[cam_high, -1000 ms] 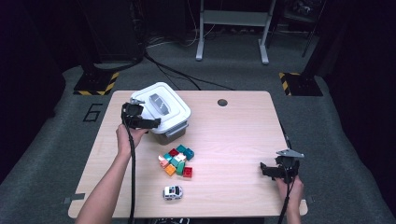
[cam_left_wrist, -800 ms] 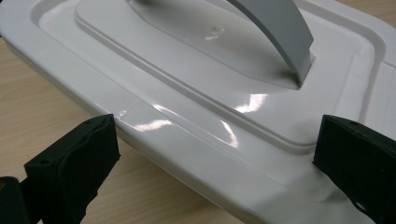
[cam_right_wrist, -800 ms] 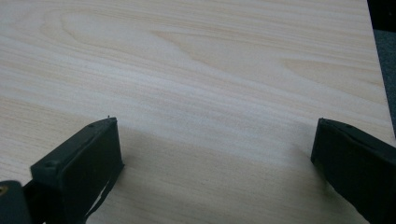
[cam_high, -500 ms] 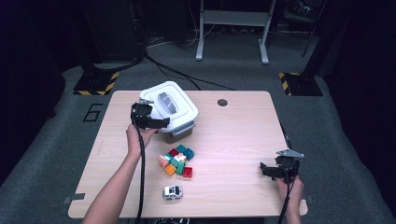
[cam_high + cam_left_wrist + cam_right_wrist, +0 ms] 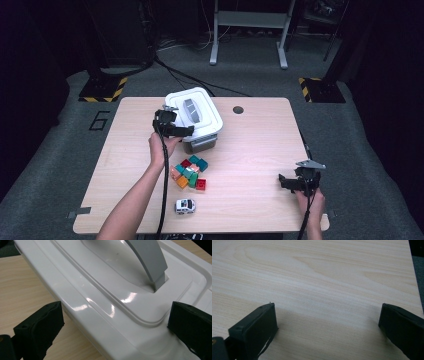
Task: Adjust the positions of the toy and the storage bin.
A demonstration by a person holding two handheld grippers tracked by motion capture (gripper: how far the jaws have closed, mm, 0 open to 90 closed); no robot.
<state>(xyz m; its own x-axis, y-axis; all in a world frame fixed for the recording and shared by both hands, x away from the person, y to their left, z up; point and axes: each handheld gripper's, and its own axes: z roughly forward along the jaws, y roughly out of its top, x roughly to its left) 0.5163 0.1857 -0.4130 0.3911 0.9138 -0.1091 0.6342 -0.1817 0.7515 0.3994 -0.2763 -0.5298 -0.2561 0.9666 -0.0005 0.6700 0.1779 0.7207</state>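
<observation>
Two hand-held grippers, jaws apart: left (image 5: 112, 322) straddling white box lid (image 5: 105, 290) edge; right (image 5: 327, 322) over bare table (image 5: 324, 277).

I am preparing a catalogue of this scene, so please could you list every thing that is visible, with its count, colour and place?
box: 1, white lid with grey handle, table's far middle
building blocks: one pile, red, teal, orange and green, in front of the box
toy car: 1, white, near edge
table: 1, light wood, round hole at far edge
left gripper: 1, black, open at the lid's edge
right gripper: 1, black, open over bare wood at right
</observation>
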